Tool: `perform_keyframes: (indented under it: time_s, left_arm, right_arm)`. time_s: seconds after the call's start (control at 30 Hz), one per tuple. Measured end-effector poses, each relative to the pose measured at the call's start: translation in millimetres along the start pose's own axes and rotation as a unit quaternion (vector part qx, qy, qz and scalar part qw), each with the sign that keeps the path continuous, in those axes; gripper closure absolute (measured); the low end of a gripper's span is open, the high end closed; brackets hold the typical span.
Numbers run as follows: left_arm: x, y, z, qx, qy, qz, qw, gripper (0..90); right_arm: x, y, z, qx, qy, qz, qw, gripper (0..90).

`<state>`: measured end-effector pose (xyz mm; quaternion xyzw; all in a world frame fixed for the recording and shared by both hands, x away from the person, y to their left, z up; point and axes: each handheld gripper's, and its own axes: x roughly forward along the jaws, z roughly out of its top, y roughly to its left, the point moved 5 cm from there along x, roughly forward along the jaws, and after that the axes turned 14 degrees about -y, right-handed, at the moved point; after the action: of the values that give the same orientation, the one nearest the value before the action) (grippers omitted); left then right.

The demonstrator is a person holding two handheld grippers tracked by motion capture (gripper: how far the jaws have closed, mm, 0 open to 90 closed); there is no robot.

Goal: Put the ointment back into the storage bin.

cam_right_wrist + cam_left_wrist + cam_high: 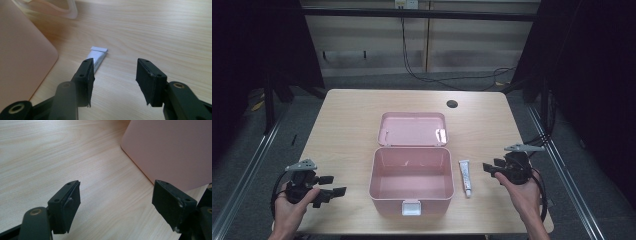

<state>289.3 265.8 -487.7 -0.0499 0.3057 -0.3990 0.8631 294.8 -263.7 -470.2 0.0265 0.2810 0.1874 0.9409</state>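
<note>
The white tube [466, 177] lies flat on the table [347, 125] just beside the right wall of the open pink box [411, 181], whose lid [413, 129] is folded back behind it, and in the right gripper view the tube's crimped end [98, 53] shows just past one jaw. The right gripper [490, 168] hovers near the tube on its right side, its jaws spread with nothing between them and not touching the tube. The left gripper [332, 191] is held left of the box near the table's front edge, its jaws also spread wide over bare wood, with the box wall [172, 150] close ahead.
</note>
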Motion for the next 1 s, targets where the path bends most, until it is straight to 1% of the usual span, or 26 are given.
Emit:
perform_keyframes:
  time_s: [0.03,0.1,0.17,0.23,0.3,0.33,0.4,0.43,0.5,0.53,0.57,0.6,0.63,0.67,0.7,0.73,0.8,0.83,0.87,0.9,0.93,1.0]
  left_arm:
    - [0.0,0.0,0.0,0.0,0.0,0.0,1.0,22.7]
    - [0.8,0.4,-0.1,-0.001,0.002,0.0,1.0,22.7]
    - [0.4,-0.2,-0.2,0.001,0.0,0.0,1.0,22.7]
    - [0.2,-0.4,-0.2,0.0,0.0,0.0,1.0,22.7]
    - [0.2,-0.1,-0.5,0.002,0.002,0.001,1.0,22.7]
    - [0.2,-0.1,-0.5,0.002,0.002,0.0,1.0,22.7]
    - [0.7,0.0,-0.4,0.0,0.001,0.0,1.0,22.7]
    - [0.8,0.0,-0.4,-0.001,0.001,0.001,1.0,22.7]
    - [0.7,0.1,-0.3,0.0,0.002,-0.001,1.0,22.7]
    - [0.8,0.0,-0.3,0.0,0.001,0.0,1.0,22.7]
    - [0.8,0.0,-0.3,0.0,0.001,0.0,1.0,22.7]
    - [0.5,0.1,-0.4,0.001,0.002,0.0,1.0,22.7]
    - [0.5,0.1,-0.4,0.001,0.002,0.0,1.0,22.7]
    - [0.5,0.0,-0.4,0.0,0.001,0.0,1.0,22.7]
    - [0.5,0.0,-0.4,0.0,0.001,0.0,1.0,22.7]
    - [0.4,0.1,-0.3,0.001,0.001,-0.001,1.0,22.7]
    - [0.7,-0.1,-0.4,-0.001,0.001,-0.003,1.0,22.7]
    - [0.6,-0.1,-0.4,0.001,0.003,-0.003,1.0,22.7]
    - [0.6,-0.1,-0.4,0.001,0.003,-0.003,1.0,22.7]
    - [0.9,-0.7,-0.2,0.001,0.003,-0.004,1.0,22.7]
    - [0.9,-0.7,-0.2,0.001,0.003,-0.004,1.0,22.7]
    - [0.9,-1.3,-0.4,0.001,0.003,-0.004,1.0,22.7]
  right_arm:
    - [1.8,1.0,2.4,-0.004,0.003,0.004,1.0,53.7]
    - [3.4,2.5,9.3,-0.007,-0.006,0.005,0.9999,55.5]
    - [3.3,3.9,16.2,-0.001,-0.005,0.01,0.9999,55.9]
    - [3.3,4.9,22.8,-0.001,-0.002,0.014,0.9999,56.9]
    - [1.0,6.1,29.7,0.018,0.012,0.017,0.9996,56.9]
    - [-0.6,6.3,33.3,0.02,0.018,0.014,0.9995,55.8]
    - [-3.0,7.4,38.8,0.02,0.036,0.025,0.9988,52.8]
    - [-3.6,8.4,40.7,0.018,0.049,0.027,0.9983,51.4]
    - [-3.9,11.3,41.8,0.011,0.069,0.026,0.9972,48.9]
    - [-3.1,12.9,41.5,0.013,0.078,0.03,0.9965,47.7]
    - [-1.8,14.9,40.8,0.02,0.084,0.037,0.9956,47.4]
    - [0.8,17.4,38.7,0.023,0.096,0.036,0.9945,46.5]
    - [0.8,17.4,38.7,0.023,0.096,0.036,0.9945,46.5]
    - [2.3,18.0,37.2,0.021,0.104,0.034,0.9937,46.4]
    - [5.2,18.8,34.8,0.021,0.115,0.03,0.9928,46.9]
    - [7.1,19.1,33.4,0.022,0.118,0.028,0.9924,47.8]
    - [10.8,19.7,29.7,0.028,0.139,0.03,0.9895,48.2]
    - [12.3,19.3,29.2,0.031,0.139,0.023,0.9896,51.0]
    - [12.3,19.3,29.2,0.031,0.139,0.023,0.9896,51.0]
    - [13.9,21.1,26.2,0.031,0.153,0.028,0.9874,52.4]
    - [13.9,21.1,26.2,0.031,0.153,0.028,0.9874,52.4]
    - [15.6,22.9,23.4,0.034,0.167,0.033,0.9848,55.0]
